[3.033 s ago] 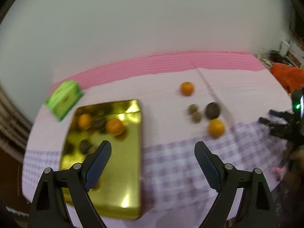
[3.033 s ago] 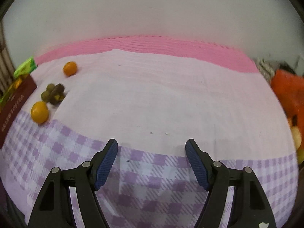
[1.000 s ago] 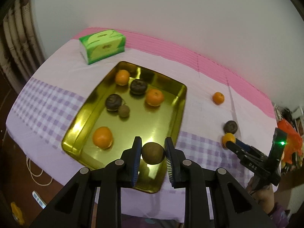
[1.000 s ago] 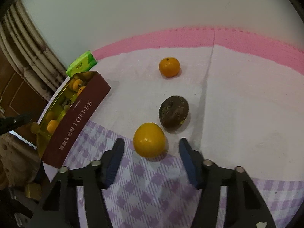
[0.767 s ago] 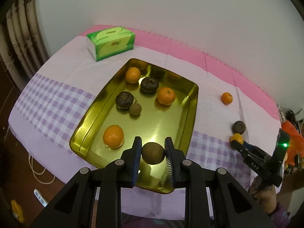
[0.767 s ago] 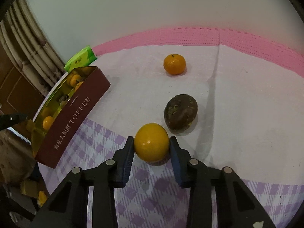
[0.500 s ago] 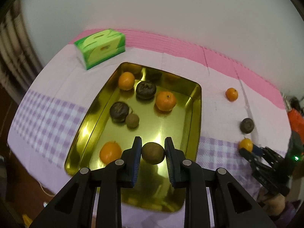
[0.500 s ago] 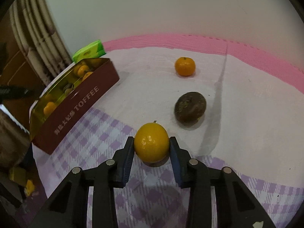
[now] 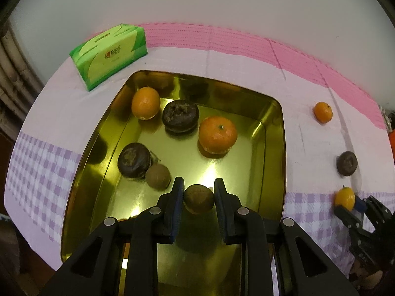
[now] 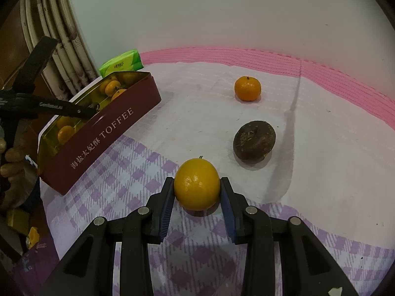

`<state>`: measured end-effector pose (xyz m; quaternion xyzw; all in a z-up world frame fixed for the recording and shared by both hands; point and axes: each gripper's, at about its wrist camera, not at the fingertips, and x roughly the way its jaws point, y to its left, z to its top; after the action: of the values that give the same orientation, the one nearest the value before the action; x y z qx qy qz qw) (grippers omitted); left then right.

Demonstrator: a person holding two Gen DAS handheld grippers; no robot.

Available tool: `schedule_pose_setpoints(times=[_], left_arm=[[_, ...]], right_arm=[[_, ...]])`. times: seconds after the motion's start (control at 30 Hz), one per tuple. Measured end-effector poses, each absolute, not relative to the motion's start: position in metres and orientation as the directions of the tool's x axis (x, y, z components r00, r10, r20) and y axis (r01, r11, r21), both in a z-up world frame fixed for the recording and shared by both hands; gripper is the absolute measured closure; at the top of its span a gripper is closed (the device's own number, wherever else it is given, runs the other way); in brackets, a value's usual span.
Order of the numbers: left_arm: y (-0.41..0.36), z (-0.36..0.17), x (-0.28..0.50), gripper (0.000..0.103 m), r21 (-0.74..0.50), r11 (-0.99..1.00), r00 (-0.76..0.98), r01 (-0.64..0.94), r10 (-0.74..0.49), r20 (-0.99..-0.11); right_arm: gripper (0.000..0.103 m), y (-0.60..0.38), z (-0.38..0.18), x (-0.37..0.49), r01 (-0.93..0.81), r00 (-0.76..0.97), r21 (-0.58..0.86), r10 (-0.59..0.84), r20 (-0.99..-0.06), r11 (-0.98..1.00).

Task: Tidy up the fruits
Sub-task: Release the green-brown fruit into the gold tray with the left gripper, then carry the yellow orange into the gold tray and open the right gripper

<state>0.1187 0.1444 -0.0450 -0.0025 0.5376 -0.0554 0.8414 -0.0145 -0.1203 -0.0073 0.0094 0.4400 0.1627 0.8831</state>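
left claw [image 9: 199, 194] grips brown fruit [image 9: 199, 198] over gold tin [image 9: 272, 148]; right claw [image 10: 196, 192] grips yellow orange [image 10: 196, 187].

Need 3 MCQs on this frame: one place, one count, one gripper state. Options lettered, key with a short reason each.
1. Where does the green tissue box lie?
A. inside the tin
B. on the cloth beyond the gold tin's far corner
C. in a gripper

2. How many fruits lie loose on the cloth, ungripped?
A. two
B. four
C. none

3. What does the right gripper hold?
A. nothing
B. the dark fruit
C. a yellow-orange citrus

Key:
1 B, it sits on the cloth behind the tin.
2 A, only the small orange and the dark brown fruit.
3 C, both pads press the citrus.
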Motion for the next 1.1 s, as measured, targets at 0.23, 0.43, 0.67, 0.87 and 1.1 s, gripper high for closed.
schedule_pose_setpoints(times=[0.23,0.43,0.67,0.87,1.1], left_arm=[[0.136,-0.047,0.126,0.075,-0.036,0.993,0.407,0.11,-0.079,-0.91],[0.141,-0.03,0.11,0.048,-0.021,0.997,0.434,0.079,-0.053,-0.899],[0.176,0.014,0.052,0.023,-0.114,0.992,0.523,-0.062,-0.065,-0.85],[0.202,0.029,0.006,0.017,-0.02,0.978,0.596,-0.206,0.109,-0.795],[0.233,0.023,-0.005,0.017,-0.072,0.953,0.597,-0.296,0.125,-0.792]], right_arm=[[0.069,-0.121,-0.008,-0.014,-0.282,0.558,0.161,0.298,-0.774,0.946],[0.069,-0.12,-0.008,-0.013,-0.282,0.558,0.161,0.298,-0.775,0.946],[0.069,-0.119,-0.008,-0.013,-0.285,0.55,0.164,0.301,-0.779,0.944],[0.069,-0.123,-0.004,-0.014,-0.262,0.536,0.209,0.322,-0.78,0.942],[0.069,-0.097,0.03,-0.02,-0.321,0.549,0.218,0.369,-0.75,0.922]])
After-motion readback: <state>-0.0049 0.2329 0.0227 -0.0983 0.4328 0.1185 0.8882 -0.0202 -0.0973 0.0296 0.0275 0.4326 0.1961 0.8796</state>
